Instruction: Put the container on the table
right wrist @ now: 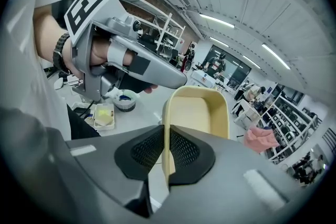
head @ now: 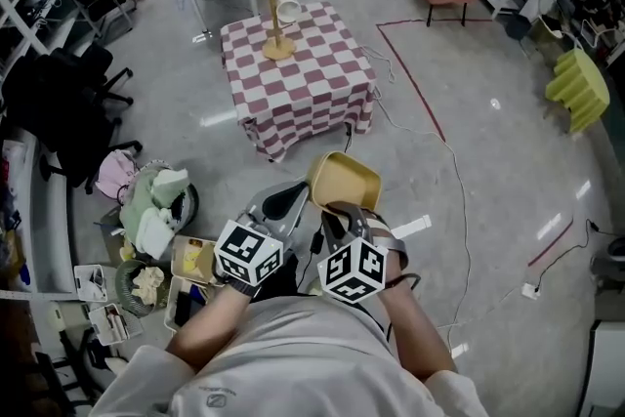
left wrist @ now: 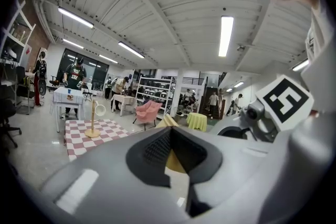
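The right tool (right wrist: 165, 152) is clamped on the near wall of the yellow container (right wrist: 202, 113), with one jaw inside and the other outside. The container juts forward past the jaws and is held in the air above the grey floor (head: 469, 112), its hollow facing up. Just to the left of the right tool, the left tool (left wrist: 170, 147) has its jaws a little apart with nothing between them. Its tip lies close to the container's left rim; I cannot tell whether they touch. Well ahead of both tools stands the surface (head: 312, 88), covered in a red-and-white checked cloth. A wooden stand (head: 277, 29) sits near its far edge.
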Tool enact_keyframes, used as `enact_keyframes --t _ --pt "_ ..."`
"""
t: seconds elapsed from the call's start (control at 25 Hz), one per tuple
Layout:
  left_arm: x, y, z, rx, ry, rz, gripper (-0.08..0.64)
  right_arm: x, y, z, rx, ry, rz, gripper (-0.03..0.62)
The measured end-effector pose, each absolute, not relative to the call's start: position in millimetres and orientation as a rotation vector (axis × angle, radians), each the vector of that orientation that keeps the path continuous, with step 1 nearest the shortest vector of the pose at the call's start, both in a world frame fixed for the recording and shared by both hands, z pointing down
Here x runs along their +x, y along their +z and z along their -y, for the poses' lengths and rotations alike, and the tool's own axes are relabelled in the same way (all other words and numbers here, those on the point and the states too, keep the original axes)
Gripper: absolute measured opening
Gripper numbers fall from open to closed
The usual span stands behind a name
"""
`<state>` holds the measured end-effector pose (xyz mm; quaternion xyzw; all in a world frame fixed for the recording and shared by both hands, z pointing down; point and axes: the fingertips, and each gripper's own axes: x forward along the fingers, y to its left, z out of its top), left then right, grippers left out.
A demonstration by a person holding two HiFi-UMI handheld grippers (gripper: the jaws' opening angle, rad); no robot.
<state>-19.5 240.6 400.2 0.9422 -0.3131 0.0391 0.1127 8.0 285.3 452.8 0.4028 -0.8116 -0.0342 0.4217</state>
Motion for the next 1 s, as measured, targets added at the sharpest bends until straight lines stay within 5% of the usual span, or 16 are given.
enact_keyframes --t 1.0 --pt "-51.7 428.3 6.6 2.772 0.142 0.78 0.004 -24.3 490.2 -47.2 1.004 -0.014 1.924 0.035"
